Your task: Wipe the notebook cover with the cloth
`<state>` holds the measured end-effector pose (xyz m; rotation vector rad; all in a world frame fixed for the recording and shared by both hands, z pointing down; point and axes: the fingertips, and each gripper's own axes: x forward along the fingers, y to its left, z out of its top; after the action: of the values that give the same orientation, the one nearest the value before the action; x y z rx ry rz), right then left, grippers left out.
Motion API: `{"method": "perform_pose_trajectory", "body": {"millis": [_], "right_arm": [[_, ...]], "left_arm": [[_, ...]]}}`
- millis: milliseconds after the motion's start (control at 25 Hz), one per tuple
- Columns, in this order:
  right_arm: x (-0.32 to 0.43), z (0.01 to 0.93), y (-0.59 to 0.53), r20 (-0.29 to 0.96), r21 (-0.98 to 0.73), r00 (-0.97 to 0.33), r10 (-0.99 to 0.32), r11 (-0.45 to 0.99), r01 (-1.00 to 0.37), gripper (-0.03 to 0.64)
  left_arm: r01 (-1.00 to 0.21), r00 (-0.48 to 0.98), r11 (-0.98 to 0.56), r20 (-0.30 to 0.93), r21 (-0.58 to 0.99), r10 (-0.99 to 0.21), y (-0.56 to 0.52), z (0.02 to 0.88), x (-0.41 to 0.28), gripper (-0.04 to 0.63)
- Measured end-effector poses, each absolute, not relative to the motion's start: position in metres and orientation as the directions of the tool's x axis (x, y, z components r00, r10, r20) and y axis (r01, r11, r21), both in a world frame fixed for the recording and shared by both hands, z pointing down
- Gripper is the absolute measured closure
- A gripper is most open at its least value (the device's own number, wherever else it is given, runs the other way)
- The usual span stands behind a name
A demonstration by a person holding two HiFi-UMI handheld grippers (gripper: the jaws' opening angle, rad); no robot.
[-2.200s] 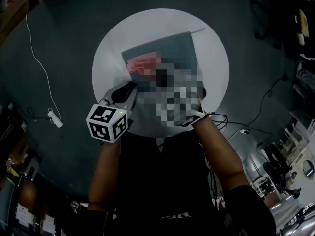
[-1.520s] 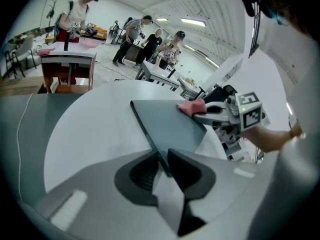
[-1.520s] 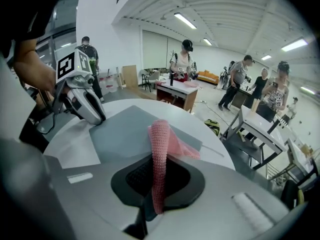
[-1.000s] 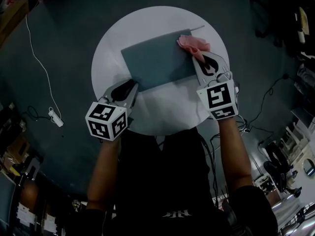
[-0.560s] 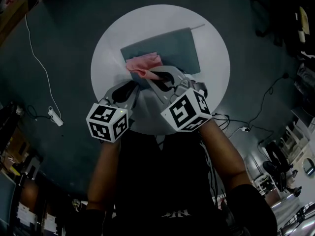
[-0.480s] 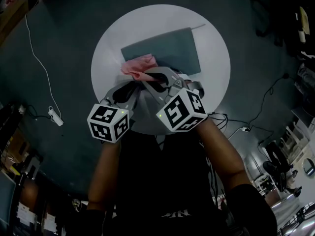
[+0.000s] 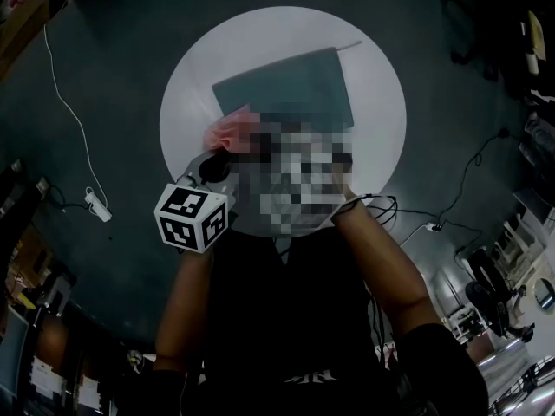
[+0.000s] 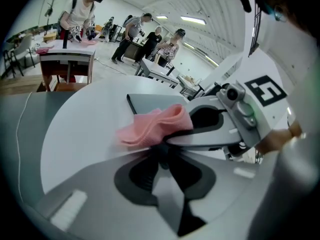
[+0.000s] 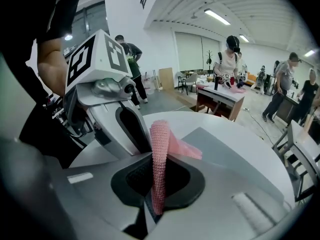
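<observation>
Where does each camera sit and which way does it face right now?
Head view: on the head, looking down at table, notebook; arms show.
Left gripper view: on left gripper, facing cloth and right gripper; own jaws show.
Right gripper view: on right gripper, facing left gripper; own jaws show, shut on cloth.
Shared: cloth, notebook.

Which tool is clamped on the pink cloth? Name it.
The right tool: its jaws are shut on the pink cloth; the left tool is shut, empty.

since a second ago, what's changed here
The right gripper dragged the cloth across the notebook from its far right corner to its near left corner, beside the left gripper. The right jaws stay shut on the cloth; left gripper and notebook barely moved.
</observation>
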<state>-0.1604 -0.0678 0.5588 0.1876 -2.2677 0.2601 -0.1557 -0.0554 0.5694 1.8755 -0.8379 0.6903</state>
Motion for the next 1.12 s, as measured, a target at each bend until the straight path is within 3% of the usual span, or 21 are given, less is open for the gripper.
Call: {"method": "perform_pose_trajectory", "body": {"millis": [600,1120], "right_arm": [[-0.043,0.562,-0.115,0.801,-0.04,-0.539,-0.261,0.874,-0.484,0.604],[0.034,0.557,-0.134,0.832,0.084,-0.378,-0.405,0.767,-0.635,0.604]], "left_arm": [[-0.784,0.61,-0.328,0.75,0.527,-0.253,-0.055,0.572,-0.159,0.525],[-0.781,0.614,-0.332,0.748,0.529,-0.251,-0.052,0.57,-0.156,0.525]]}}
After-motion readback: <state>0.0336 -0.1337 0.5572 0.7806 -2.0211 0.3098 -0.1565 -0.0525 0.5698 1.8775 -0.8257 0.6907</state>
